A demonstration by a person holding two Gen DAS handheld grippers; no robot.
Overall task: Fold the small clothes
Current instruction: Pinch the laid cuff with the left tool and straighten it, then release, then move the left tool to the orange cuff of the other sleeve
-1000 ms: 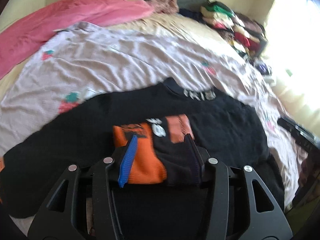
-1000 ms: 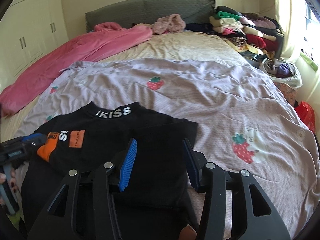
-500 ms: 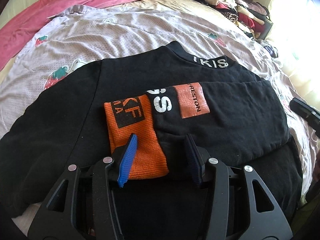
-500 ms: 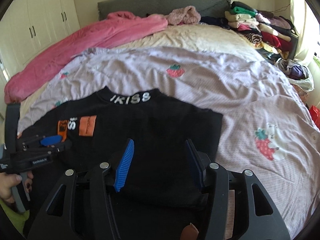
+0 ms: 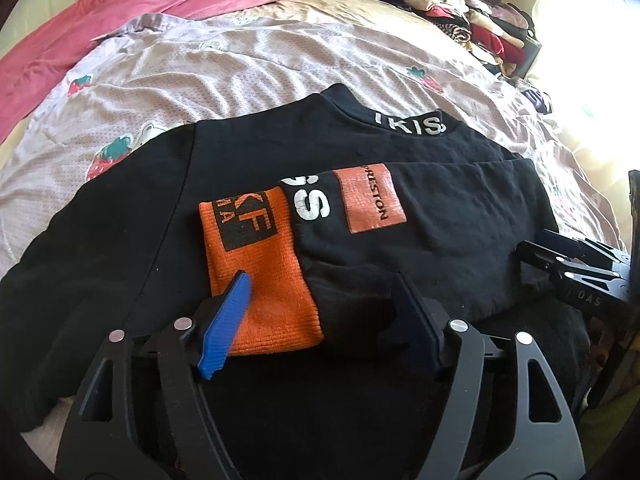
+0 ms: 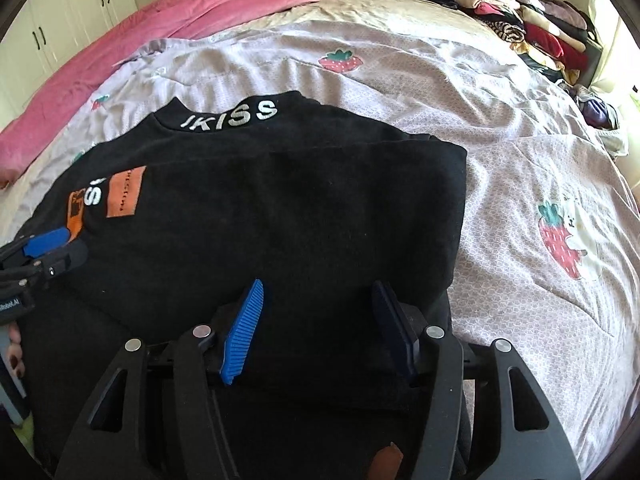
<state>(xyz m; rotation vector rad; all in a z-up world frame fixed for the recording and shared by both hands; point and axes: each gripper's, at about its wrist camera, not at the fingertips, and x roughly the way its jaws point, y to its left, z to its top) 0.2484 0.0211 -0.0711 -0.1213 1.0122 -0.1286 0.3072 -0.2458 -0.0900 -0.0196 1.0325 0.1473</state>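
Bedroom setup: big bed (image 6: 400, 12) with a lilac strawberry-print quilt (image 6: 500, 128), pink blanket (image 5: 120, 16) along one side, pile of clothes (image 6: 532, 28) in the far corner. My black sweatshirt (image 6: 280, 208) lies flat on the quilt, one sleeve folded across the chest so its orange cuff (image 5: 260, 280) sits right in front of my left tongs (image 5: 320, 320). Those jaws have just been opening and stand apart over the cuff, not pinching it. Right tongs (image 6: 320, 320) have been spreading too, apart above the folded side.
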